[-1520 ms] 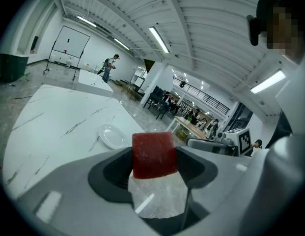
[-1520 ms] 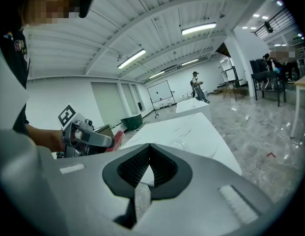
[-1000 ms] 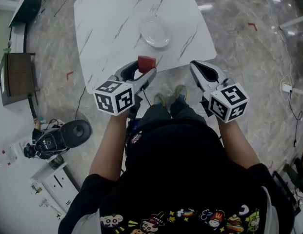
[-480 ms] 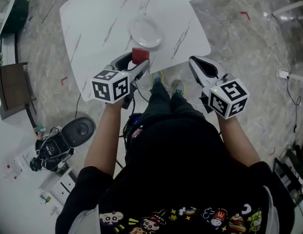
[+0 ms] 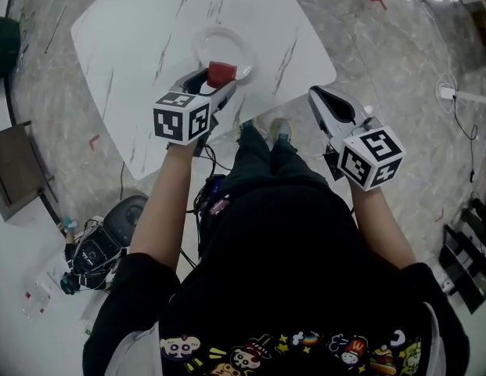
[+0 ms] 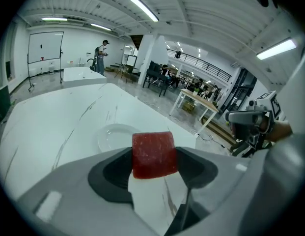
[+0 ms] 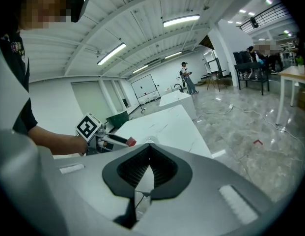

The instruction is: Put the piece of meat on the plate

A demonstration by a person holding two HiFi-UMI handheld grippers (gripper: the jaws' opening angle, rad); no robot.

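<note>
A red cube of meat [image 5: 221, 74] [image 6: 153, 154] is clamped between the jaws of my left gripper [image 5: 214, 79] [image 6: 153, 162], held in the air just short of the near rim of the white plate [image 5: 221, 49] [image 6: 114, 135]. The plate rests on the white marble table [image 5: 133, 53] [image 6: 49, 127] and holds nothing. My right gripper [image 5: 330, 106] [image 7: 148, 170] hangs off the table's right edge above the floor, its jaws closed with nothing between them. In the right gripper view the left gripper [image 7: 126, 142] and the meat [image 7: 130, 142] show at left.
The table's near corner [image 5: 325, 73] lies just left of my right gripper. A black device with cables [image 5: 102, 245] sits on the floor at lower left, and a dark cabinet [image 5: 19, 167] at far left. Further tables and people stand in the hall behind.
My left gripper has carried the meat forward over the table, from the near edge up to the plate's rim. The right gripper has stayed beside the table.
</note>
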